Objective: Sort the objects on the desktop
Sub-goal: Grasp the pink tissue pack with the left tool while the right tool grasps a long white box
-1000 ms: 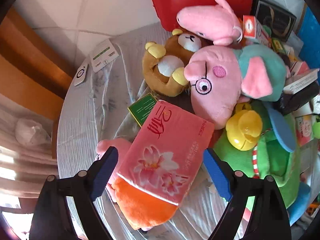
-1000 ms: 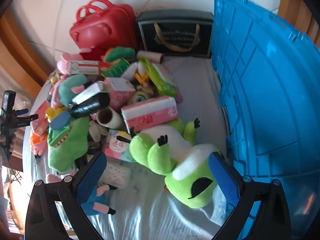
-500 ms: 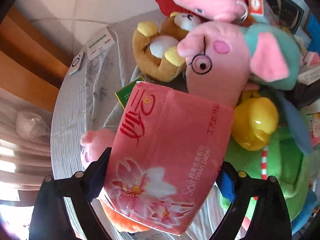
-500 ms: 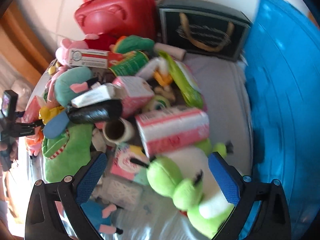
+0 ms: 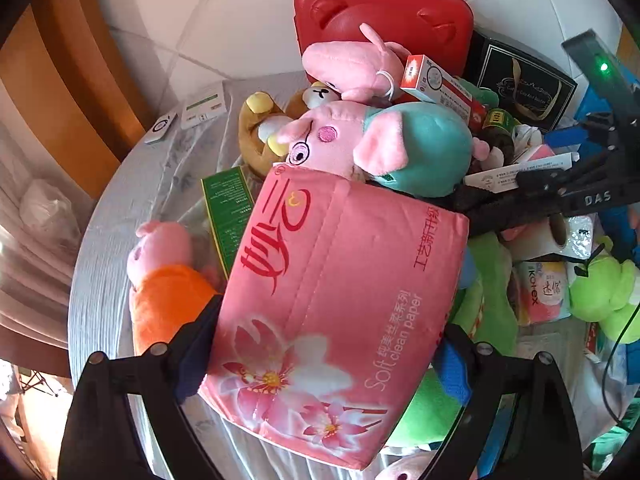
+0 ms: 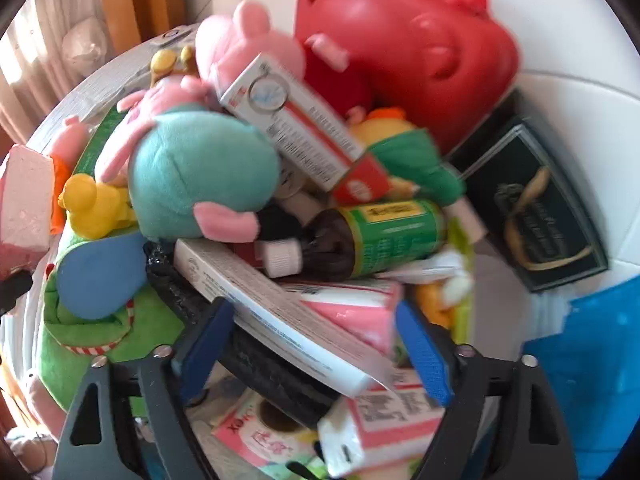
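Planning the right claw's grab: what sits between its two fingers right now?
In the right wrist view, a long white box lies across a black roll.

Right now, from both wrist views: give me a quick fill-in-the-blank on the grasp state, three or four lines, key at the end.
1. The left gripper is shut on the pink ____ pack.
2. The right gripper is open around a long ____ box.
3. The case with a handle at the back of the pile is ____.
4. The pig plush above the pack wears a ____ hood.

Missing words: tissue; white; red; teal
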`<state>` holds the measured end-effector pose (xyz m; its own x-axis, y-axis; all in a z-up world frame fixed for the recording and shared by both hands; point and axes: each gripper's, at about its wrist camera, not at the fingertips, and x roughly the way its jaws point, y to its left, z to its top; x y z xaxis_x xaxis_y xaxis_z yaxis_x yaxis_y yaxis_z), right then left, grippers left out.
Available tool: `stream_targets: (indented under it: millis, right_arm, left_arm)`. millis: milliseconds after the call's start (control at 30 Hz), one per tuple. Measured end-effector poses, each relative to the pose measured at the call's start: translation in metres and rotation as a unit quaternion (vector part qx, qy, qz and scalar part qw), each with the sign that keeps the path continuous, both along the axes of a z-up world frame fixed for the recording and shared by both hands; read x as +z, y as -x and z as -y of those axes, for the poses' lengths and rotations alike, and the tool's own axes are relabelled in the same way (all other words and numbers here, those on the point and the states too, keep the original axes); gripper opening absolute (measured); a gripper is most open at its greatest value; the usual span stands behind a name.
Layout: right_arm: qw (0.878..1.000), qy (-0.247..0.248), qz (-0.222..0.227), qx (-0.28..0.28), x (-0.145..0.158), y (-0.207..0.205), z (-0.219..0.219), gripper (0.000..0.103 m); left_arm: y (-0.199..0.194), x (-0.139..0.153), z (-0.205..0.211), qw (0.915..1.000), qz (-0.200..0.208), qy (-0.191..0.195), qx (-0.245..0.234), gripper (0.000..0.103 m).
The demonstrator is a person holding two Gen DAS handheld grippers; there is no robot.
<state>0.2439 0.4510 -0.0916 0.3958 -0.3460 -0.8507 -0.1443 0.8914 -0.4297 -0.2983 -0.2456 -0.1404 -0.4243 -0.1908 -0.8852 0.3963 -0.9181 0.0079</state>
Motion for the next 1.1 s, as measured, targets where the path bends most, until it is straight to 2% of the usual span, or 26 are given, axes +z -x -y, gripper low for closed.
stream_targets:
  millis: [67,100,200,267,300,333,367,400,500,567,600,633,667,700,900,933,967,1033,1067,1100]
  right_arm:
    - [1.000,0.002,-0.004,-0.001,-0.010,-0.002,0.000,0.093]
    - [1.000,0.006,0.000,-0.001,-0.010,-0.001,-0.002,0.087]
    - [1.000,0.010,0.009,-0.004,-0.006,0.011,-0.004,0.062]
    - [1.000,-0.003,0.014,-0.017,0.001,0.021,0.001,0.052]
    - [0.999,-0.017,0.016,-0.027,0.004,0.025,0.005,0.046]
    - [0.998,-0.035,0.018,-0.039,0.008,0.029,0.010,0.029]
    - [0.996,-0.065,0.020,-0.050,0.012,0.034,0.016,0.018]
    - [0.993,-0.096,0.022,-0.058,0.016,0.040,0.021,0.014]
    - [0.992,-0.105,0.028,-0.067,0.016,0.049,0.024,0.014]
    - [0.992,-0.099,0.041,-0.066,0.017,0.052,0.023,0.024]
    - [0.993,-0.090,0.045,-0.064,0.017,0.051,0.023,0.044]
    - [0.994,-0.081,0.047,-0.060,0.017,0.051,0.022,0.069]
    - [0.995,-0.072,0.049,-0.055,0.016,0.050,0.020,0.075]
    - [0.996,-0.063,0.050,-0.046,0.013,0.049,0.017,0.076]
    - [0.999,0.022,0.028,-0.032,-0.016,0.032,0.013,0.077]
    - [0.999,0.031,0.028,-0.032,-0.019,0.030,0.013,0.075]
    - [0.998,0.045,0.027,-0.034,-0.021,0.028,0.013,0.070]
    - [0.995,0.086,0.035,-0.035,-0.021,0.030,0.010,0.041]
    - [0.994,0.092,0.040,-0.033,-0.018,0.033,0.010,0.037]
    - [0.995,0.081,0.043,-0.032,-0.014,0.037,0.011,0.022]
  left_arm:
    - [0.001,-0.002,-0.001,1.0000,0.001,-0.004,0.005,0.092]
    - [0.001,-0.002,-0.002,1.0000,0.000,-0.005,0.008,0.092]
    - [0.001,0.001,-0.006,0.9998,-0.009,-0.015,0.013,0.092]
    - [0.001,0.004,-0.007,0.9996,-0.015,-0.018,0.013,0.092]
    - [0.002,0.006,-0.008,0.9996,-0.018,-0.020,0.013,0.092]
    - [0.002,0.007,-0.009,0.9995,-0.020,-0.022,0.012,0.092]
    - [0.002,0.008,-0.010,0.9994,-0.023,-0.023,0.011,0.092]
    - [0.001,0.010,-0.011,0.9994,-0.025,-0.023,0.010,0.092]
    - [0.001,0.012,-0.014,0.9993,-0.028,-0.024,0.008,0.092]
    - [0.000,0.013,-0.016,0.9992,-0.029,-0.026,0.008,0.092]
    - [-0.002,0.013,-0.017,0.9992,-0.030,-0.025,0.009,0.092]
    - [-0.003,0.014,-0.018,0.9992,-0.031,-0.025,0.009,0.092]
    - [-0.004,0.014,-0.018,0.9991,-0.032,-0.025,0.008,0.092]
    - [-0.005,0.013,-0.019,0.9991,-0.032,-0.025,0.008,0.092]
    - [-0.002,0.005,-0.014,0.9990,-0.025,-0.032,0.020,0.092]
    - [-0.001,0.003,-0.013,0.9989,-0.023,-0.034,0.023,0.092]
    - [0.000,0.002,-0.012,0.9987,-0.022,-0.037,0.026,0.092]
    - [0.000,0.001,-0.011,0.9985,-0.023,-0.041,0.028,0.092]
    - [0.001,0.002,-0.011,0.9985,-0.025,-0.041,0.028,0.092]
    - [0.000,0.003,-0.011,0.9984,-0.028,-0.040,0.027,0.092]
